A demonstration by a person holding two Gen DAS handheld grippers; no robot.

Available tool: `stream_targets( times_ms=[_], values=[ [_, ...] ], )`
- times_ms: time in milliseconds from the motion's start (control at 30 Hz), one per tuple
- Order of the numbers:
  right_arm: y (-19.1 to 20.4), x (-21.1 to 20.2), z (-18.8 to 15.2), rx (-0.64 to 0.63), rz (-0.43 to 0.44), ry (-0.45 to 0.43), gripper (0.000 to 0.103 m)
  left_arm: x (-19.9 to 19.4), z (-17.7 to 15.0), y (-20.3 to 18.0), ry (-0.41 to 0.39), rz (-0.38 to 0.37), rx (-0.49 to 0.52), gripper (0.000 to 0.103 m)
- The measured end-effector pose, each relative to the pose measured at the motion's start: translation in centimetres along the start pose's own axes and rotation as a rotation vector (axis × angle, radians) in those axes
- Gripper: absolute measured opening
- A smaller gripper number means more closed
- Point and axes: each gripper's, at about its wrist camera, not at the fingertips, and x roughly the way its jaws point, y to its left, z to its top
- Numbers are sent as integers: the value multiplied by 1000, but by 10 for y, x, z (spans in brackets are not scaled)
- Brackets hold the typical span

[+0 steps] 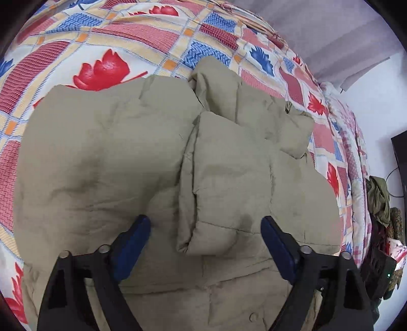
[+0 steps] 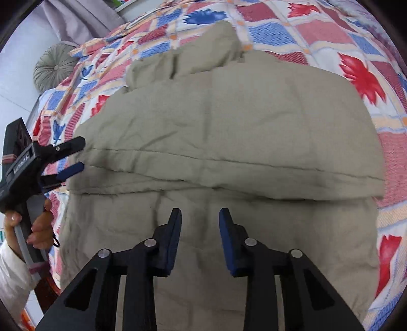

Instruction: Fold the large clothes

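A large khaki padded jacket (image 1: 114, 157) lies spread on the bed, with a sleeve (image 1: 216, 188) folded down over its middle. My left gripper (image 1: 204, 224) is open wide and hovers above the jacket, its blue pads either side of the sleeve cuff, holding nothing. In the right wrist view the jacket (image 2: 229, 122) is folded across, with a thick fold edge running left to right. My right gripper (image 2: 199, 212) is open with a narrower gap, just above the near part of the jacket, empty. The left gripper (image 2: 80, 155) shows at the jacket's left edge, open.
The bed has a quilt (image 1: 122, 38) patterned with red and blue leaves. A heap of dark clothes (image 1: 381, 203) lies off the bed's right side. A round grey cushion (image 2: 54, 66) and a grey curtain (image 2: 84, 15) stand beyond the bed's far left.
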Motion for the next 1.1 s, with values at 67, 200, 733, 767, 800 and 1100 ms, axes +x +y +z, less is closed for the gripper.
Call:
stream_targets(
  times_ms=[67, 200, 733, 767, 800, 1100],
  values=[
    [-24, -2, -3, 28, -45, -7, 27, 14, 3, -10, 25, -9, 13, 37],
    [-63, -7, 6, 97, -131, -63, 26, 11, 5, -29, 14, -8, 36, 11],
    [-101, 13, 37, 45, -398, -125, 15, 3, -24, -11, -23, 130, 83, 17],
    [-102, 13, 38, 49, -399, -128, 15, -1, -24, -9, -29, 149, 86, 17],
    [-101, 11, 39, 51, -400, -128, 15, -5, -24, -7, -33, 169, 95, 17],
    [-95, -36, 16, 96, -211, -45, 45, -54, -26, 10, -72, 279, 121, 17]
  ],
)
